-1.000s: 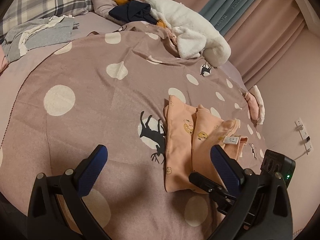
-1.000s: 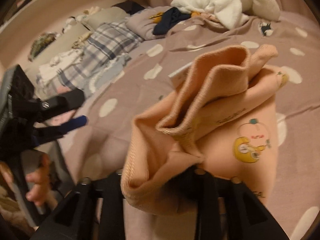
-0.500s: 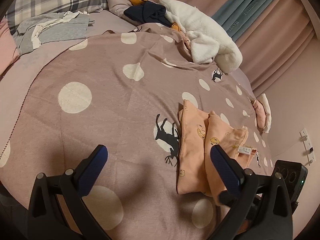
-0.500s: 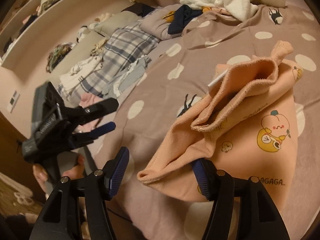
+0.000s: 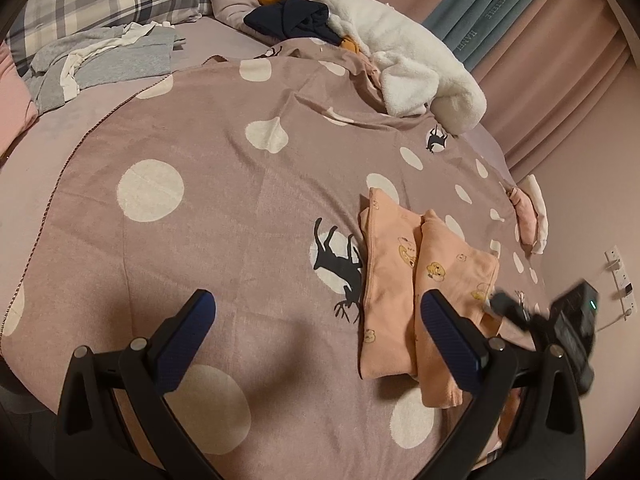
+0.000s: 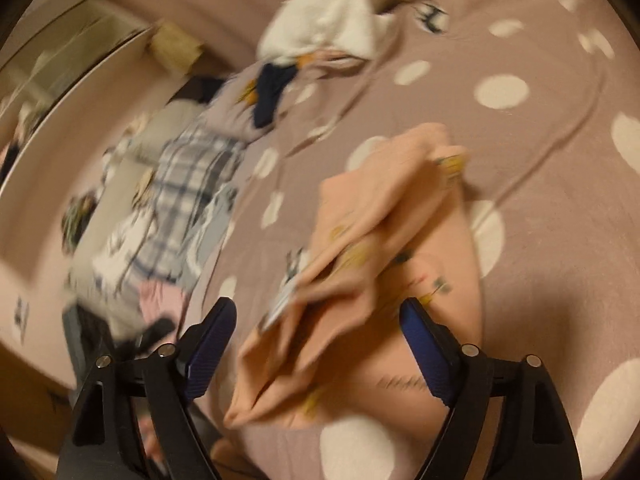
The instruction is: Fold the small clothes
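The small peach garment [image 5: 420, 292] lay on the polka-dot blanket [image 5: 208, 216], right of centre in the left wrist view, doubled into two long lobes side by side beside the black deer print [image 5: 336, 264]. It looked laid flat there so the blanket could serve as a folding surface, while a white fleece [image 5: 416, 64] and a navy piece [image 5: 292, 20] were heaped at the top of the frame, out of the way.

The left gripper [image 5: 320, 336] hung low in the frame with its blue-padded fingers spread wide and nothing between them. The right-hand pad overlapped the near edge of the garment in the picture; whether it touched the cloth, I could not tell. Most of the garment sat above and to the right of that gap.

The right gripper [image 6: 320, 344], in its own blurred view, was also spread wide and gripping nothing. The garment [image 6: 384, 280] lay rumpled between and just beyond its fingers, free of both pads, its loose upper layer lifted in ridges. I judged the fold only partly settled, with that top layer wanting flattening.
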Motion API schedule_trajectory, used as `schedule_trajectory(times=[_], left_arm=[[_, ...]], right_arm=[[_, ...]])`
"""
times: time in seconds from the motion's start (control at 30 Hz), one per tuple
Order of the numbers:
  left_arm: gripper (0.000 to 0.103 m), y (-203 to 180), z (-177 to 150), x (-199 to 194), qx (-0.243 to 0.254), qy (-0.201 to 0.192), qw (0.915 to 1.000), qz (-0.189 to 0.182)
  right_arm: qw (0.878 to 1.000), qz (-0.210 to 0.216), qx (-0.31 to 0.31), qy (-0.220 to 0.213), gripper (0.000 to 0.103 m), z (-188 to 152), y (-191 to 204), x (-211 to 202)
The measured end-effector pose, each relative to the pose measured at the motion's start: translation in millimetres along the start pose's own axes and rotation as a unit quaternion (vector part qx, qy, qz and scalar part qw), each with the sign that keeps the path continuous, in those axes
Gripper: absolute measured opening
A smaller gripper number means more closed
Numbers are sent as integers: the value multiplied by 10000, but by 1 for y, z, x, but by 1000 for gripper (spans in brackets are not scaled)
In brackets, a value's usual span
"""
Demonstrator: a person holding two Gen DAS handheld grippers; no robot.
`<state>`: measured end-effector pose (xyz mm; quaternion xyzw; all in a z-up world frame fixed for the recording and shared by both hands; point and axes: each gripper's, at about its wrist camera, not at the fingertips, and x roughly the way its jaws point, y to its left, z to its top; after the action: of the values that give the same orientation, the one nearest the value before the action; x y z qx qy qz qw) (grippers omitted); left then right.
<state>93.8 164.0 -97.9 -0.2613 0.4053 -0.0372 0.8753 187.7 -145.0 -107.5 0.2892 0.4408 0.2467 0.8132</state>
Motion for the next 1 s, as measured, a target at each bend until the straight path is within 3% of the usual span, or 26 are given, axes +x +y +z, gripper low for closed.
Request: schedule_trajectory(times=[0.13,0.33,0.37,0.43,0.47,0.6,0.73,0.83,0.93,1.0], left_arm=[[103,3,0,0,-22,-14,10000,16],[103,13,4,3,-238,17,9997,52],[103,15,5,3,-286,26,9996,62],[103,18,6,4,-364,40,9993,70],[103,20,6,3,-390,46,9992,66],[103,25,6,1,-456,31,9989,65],[103,33,7,0,-593,17,9982,117],[103,39,9,1,-684,35,9975,146],[103,42,10,2,-792,47,9967,161],[103,42,10,2,-783,95,9968,164]], right_arm=[[9976,357,584,85,84,18,-11,18],[9945,786,683,-92,84,33,8,30],[9960,655,592,-114,78,35,12,32],[9995,-103,296,21,39,41,22,45],[9987,-373,335,109,13,43,21,50],[9994,-216,263,-30,13,45,26,50],[9966,-587,-54,-579,12,52,45,29],[9952,-588,-100,-770,12,61,53,20],[9934,-869,-297,-687,12,71,69,39],[9932,-1011,-486,-318,12,70,78,68]])
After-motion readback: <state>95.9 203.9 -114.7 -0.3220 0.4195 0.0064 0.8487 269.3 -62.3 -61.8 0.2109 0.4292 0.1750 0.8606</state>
